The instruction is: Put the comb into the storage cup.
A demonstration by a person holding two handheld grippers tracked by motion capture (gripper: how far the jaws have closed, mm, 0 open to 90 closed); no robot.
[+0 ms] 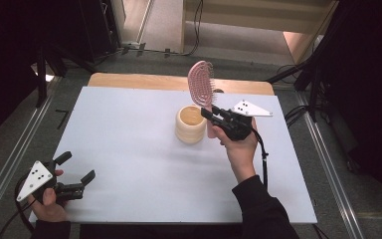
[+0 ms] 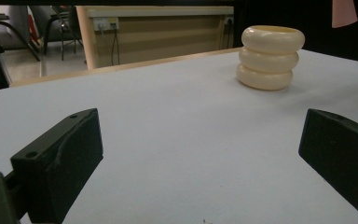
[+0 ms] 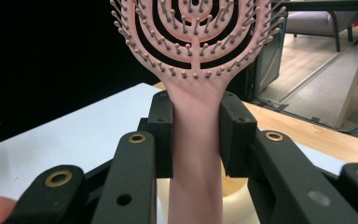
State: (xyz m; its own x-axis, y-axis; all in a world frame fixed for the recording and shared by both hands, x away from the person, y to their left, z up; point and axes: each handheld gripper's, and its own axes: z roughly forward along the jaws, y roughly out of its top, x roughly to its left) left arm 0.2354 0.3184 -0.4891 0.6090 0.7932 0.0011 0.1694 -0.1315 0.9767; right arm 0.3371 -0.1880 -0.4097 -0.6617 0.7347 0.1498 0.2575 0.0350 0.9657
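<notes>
Both jaws clamp hairbrush (image 3: 196, 140) upright.

There is one pink brush (image 1: 201, 85) with lots of little bristles. There is one cream cup (image 1: 190, 124), and it looks like three fat rings stacked up. There are two grippers, the left gripper (image 1: 77, 173) and the right gripper (image 1: 214, 113), with two black jaws on each, all over one white table (image 1: 129, 149).

The right gripper (image 1: 213, 115) clamps a pink hairbrush (image 1: 202, 85) upright just beside the cream holder (image 1: 190, 124) on the white table (image 1: 129, 139).
</notes>
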